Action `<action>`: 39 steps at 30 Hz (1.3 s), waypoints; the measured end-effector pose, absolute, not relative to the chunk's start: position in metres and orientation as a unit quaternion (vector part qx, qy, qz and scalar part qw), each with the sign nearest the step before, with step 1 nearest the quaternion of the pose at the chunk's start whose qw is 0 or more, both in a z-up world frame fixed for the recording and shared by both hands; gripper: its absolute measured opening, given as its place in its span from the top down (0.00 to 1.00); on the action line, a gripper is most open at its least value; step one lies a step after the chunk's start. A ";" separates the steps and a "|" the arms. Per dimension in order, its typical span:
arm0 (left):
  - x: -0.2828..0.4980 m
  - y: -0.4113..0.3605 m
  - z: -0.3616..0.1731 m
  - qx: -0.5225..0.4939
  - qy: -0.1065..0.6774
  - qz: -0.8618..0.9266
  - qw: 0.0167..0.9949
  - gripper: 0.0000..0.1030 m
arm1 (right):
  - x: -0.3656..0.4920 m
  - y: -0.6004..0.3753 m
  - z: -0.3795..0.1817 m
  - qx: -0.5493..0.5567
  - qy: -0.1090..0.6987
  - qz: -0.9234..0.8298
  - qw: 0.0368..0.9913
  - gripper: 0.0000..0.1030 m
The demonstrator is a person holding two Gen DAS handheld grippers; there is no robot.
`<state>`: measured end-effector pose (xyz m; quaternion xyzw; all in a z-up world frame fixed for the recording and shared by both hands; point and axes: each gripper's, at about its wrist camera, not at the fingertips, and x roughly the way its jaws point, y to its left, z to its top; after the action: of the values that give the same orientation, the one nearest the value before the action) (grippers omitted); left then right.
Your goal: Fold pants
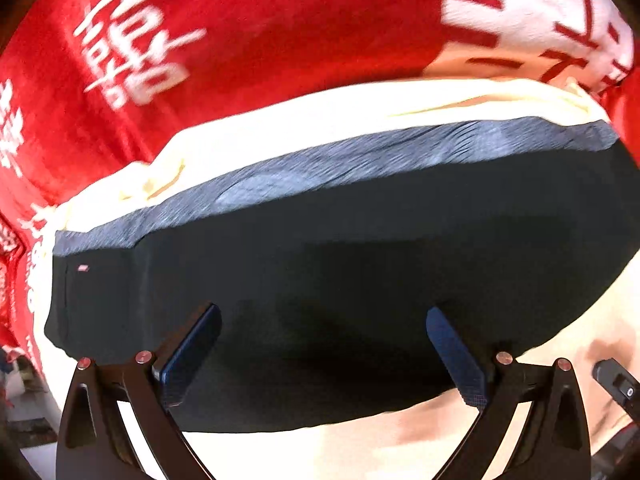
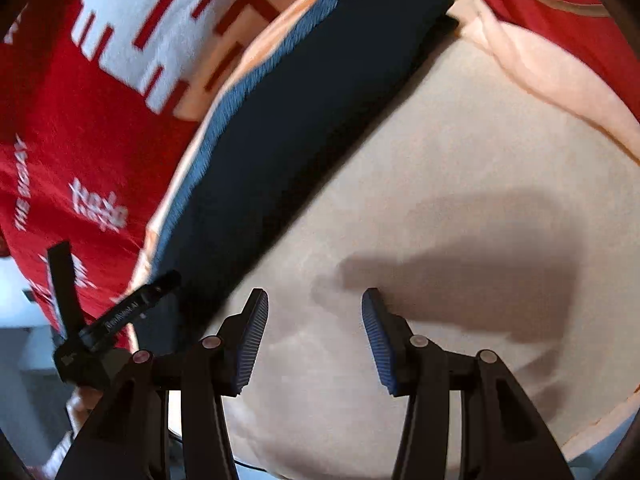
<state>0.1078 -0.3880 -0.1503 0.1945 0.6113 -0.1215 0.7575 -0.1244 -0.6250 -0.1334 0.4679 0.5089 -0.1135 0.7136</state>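
Observation:
The dark pants [image 1: 340,280] lie folded into a flat block, their grey-blue waistband [image 1: 320,172] along the far edge and a small pale tag [image 1: 83,268] at the left end. My left gripper [image 1: 326,320] hangs above them, pointing steeply down. It is open, with wide-spread blue pads and nothing between them. In the right wrist view the pants [image 2: 300,112] run diagonally at the upper left. My right gripper [image 2: 316,300] is open over bare cream cloth beside them, holding nothing.
The pants rest on a cream sheet [image 2: 460,160] spread over a red blanket [image 1: 260,32] with white characters. The sheet's edge is bunched at the upper right [image 2: 540,64]. Part of the left gripper's body [image 2: 116,320] shows at the lower left of the right wrist view.

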 end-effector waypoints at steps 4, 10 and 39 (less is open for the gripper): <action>0.107 -0.413 -0.154 0.191 0.611 -0.135 0.756 0.00 | -0.122 -0.647 -0.130 0.495 0.475 -0.123 0.717 0.49; 0.104 -0.437 -0.176 0.203 0.619 -0.132 0.747 0.00 | -0.099 -0.665 -0.116 0.463 0.464 -0.130 0.744 0.49; 0.113 -0.433 -0.193 0.152 0.640 -0.114 0.744 0.00 | 0.009 -0.671 -0.110 0.328 0.510 -0.126 0.785 0.51</action>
<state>0.1128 -0.4325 -0.1928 0.1524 0.6401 -0.1139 0.7444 0.0087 -0.6711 -0.1103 0.3281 0.5105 -0.1264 0.7847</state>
